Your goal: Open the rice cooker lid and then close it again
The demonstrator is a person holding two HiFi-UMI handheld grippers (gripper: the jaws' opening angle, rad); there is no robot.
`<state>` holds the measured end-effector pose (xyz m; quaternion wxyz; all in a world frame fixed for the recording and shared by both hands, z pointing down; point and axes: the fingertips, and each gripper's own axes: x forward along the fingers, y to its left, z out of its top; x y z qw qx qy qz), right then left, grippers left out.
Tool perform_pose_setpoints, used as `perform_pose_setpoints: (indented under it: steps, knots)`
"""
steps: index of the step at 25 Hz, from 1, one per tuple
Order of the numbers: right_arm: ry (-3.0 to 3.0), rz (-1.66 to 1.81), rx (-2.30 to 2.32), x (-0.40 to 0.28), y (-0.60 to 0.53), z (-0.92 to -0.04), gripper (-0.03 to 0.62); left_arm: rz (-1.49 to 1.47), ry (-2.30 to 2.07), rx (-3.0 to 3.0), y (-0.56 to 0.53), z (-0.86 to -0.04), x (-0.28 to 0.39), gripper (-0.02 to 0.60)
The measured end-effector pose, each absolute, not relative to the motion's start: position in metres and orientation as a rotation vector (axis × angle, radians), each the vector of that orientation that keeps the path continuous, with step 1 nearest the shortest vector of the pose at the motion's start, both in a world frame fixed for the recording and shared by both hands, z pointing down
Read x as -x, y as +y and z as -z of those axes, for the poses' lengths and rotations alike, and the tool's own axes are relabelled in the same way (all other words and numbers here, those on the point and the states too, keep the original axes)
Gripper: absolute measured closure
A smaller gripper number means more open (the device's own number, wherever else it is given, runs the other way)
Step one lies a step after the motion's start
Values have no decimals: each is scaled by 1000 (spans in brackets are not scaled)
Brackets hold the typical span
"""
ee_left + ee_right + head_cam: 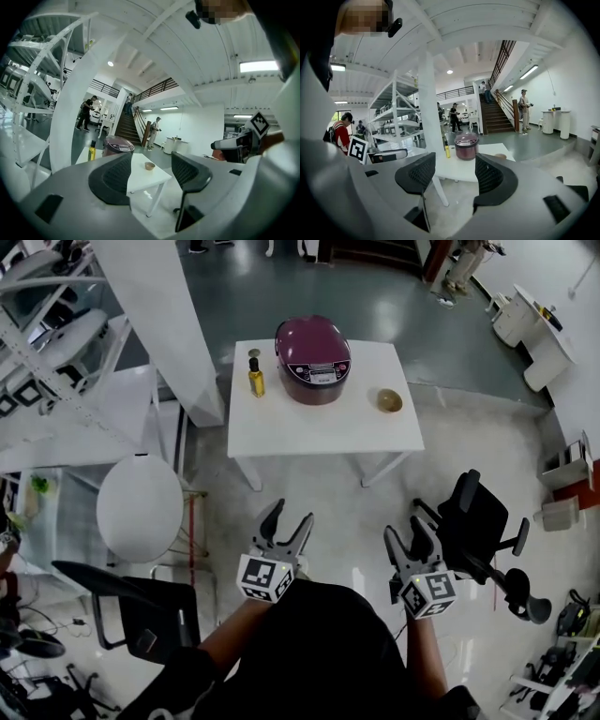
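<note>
Head view | glossy maroon rice cooker [313,360], lid down, on white square table [323,423] | left gripper [284,528] spread, empty | right gripper [410,542] spread, empty | both well short of table

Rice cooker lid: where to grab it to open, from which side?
Likely the front edge of the lid, by the control panel of the rice cooker, approached from the near side of the table. The panel faces the person, so the hinge is probably at the back. The lid is shut.

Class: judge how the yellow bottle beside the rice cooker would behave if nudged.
The yellow bottle stands tall and narrow on the table, so it would probably tip rather than slide. Its yellow fill suggests some weight.
</note>
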<state>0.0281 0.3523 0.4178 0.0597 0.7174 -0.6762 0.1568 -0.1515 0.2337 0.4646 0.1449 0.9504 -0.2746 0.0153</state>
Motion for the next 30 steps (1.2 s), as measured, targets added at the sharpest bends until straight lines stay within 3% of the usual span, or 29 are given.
perform_pose_setpoints:
  steps: [20,30]
  knots:
    - [-2080,-435,-1973,-39,265,-452,359,-66,-886,-2752,166,-477,144,334]
    - [-2252,-403,-1834,-96,149,-456,359,-115,-1058,-2655,98,-479,102,334]
